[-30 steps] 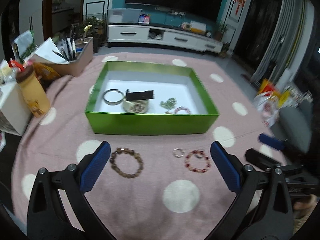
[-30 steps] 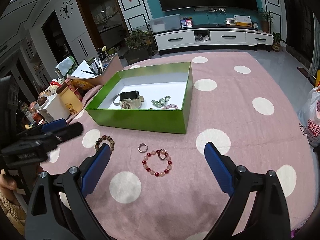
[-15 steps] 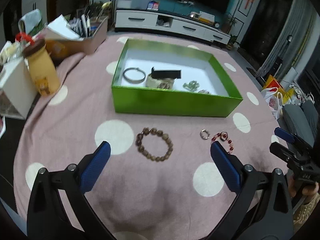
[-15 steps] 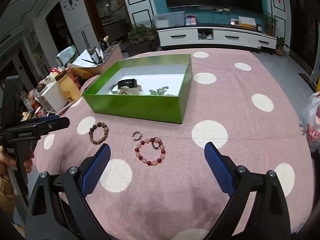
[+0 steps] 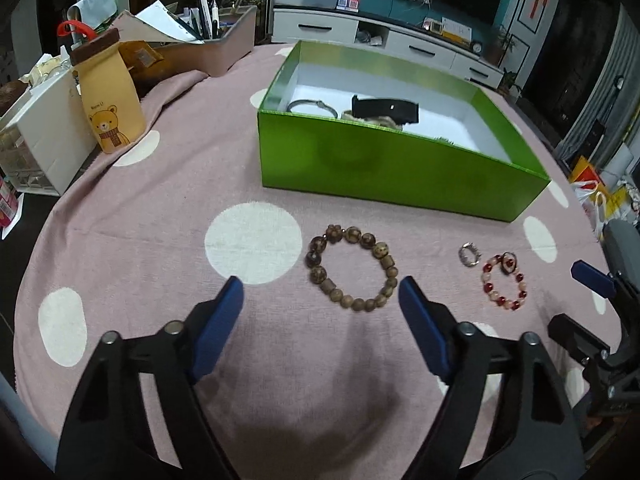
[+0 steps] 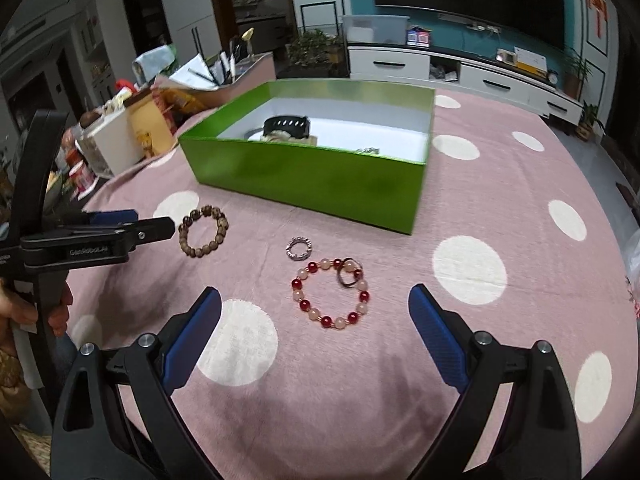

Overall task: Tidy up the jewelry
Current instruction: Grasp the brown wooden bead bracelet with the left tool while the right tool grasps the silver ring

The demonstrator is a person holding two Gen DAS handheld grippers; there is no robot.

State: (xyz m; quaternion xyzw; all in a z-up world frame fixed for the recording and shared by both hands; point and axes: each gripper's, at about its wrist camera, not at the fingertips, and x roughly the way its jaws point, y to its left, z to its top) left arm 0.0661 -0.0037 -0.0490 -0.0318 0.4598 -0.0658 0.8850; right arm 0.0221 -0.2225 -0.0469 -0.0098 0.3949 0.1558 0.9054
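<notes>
While both tools hang above the pink dotted cloth, the step in hand appears to be the approach for a pickup. Left gripper: jaws apart, having just been closing, nothing between them; the wooden bead bracelet lies just beyond at 12 o'clock. Silver ring and red bead bracelet lie at 12 o'clock of the right gripper, whose jaws stand apart, empty. Green box sits further on at 12 o'clock. Next: lower, straddle beads, close.
</notes>
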